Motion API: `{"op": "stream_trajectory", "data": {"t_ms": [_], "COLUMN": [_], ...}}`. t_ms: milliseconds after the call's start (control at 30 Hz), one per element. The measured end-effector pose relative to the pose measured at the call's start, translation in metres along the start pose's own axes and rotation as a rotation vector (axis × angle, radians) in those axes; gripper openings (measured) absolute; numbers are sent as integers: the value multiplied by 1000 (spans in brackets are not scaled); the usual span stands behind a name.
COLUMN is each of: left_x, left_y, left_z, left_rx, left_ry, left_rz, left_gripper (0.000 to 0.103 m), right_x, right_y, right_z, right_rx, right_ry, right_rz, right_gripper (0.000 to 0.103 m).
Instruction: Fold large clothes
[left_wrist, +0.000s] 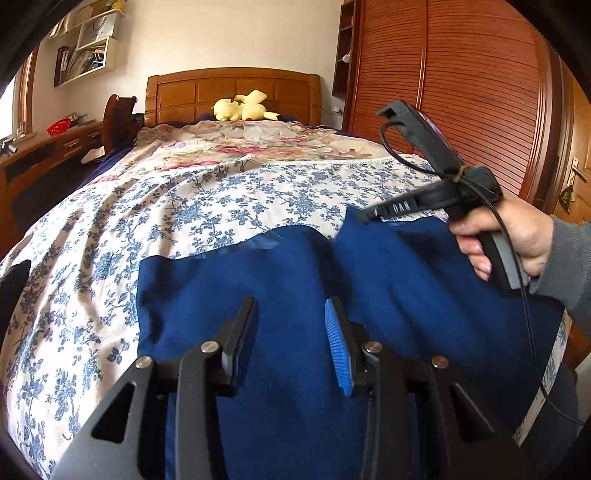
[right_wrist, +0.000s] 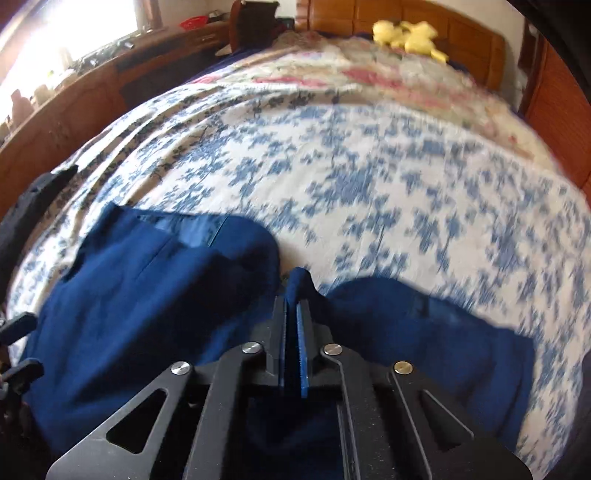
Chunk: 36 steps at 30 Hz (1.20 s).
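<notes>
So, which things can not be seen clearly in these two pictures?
- Blue garment: its near part is cut off by the bottom edge and covered by the left gripper, in the left wrist view.
- Floral bedsheet and yellow plush toy: smeared by motion blur, right wrist view.
- Right gripper: shut on a cloth fold; which part of the garment is unclear.

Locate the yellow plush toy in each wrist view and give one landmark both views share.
Left wrist view: the yellow plush toy lies upper centre, at the far end of the bed, against the wooden headboard.
Right wrist view: the yellow plush toy sits at the top edge, right of centre, blurred.
Shared landmark: the wooden headboard behind the toy; the blue garment fills the foreground in both.
</notes>
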<state>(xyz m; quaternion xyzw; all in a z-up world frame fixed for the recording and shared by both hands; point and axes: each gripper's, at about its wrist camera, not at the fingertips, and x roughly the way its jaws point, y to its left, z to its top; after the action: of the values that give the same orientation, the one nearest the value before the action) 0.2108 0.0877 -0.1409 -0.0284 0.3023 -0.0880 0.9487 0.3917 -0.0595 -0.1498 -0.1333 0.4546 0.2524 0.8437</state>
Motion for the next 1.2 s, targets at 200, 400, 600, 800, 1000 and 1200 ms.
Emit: {"op": "stream_trajectory", "data": {"t_ms": [200,400,600,800,1000,1200], "left_x": [2,3,2,2,0,-8], "left_y": [0,-2,-2,-3,-4,-9], "left_z": [-1,-1,-2,-2,-3,-2], "left_rx": [1,6,5,11,16,34], "left_ry": [7,7,4,3,0,-11], "left_rz": [0,4,5,8,13,27], "left_gripper": [35,35,35,35,35,35], "right_x": [4,-24,-78,-126,-158,-163], "right_y": [-8,-12,-22,-32,-31,-29], "right_z": [8,-8,-56,-107,-152,-183], "right_rx": [35,36,61,63,62,67], "right_ry": [-7,-43,-135,-138,-125,-119], "right_rz": [-37,-63,-115,-144,-157,-156], "right_gripper": [1,41,43,43,43,43]}}
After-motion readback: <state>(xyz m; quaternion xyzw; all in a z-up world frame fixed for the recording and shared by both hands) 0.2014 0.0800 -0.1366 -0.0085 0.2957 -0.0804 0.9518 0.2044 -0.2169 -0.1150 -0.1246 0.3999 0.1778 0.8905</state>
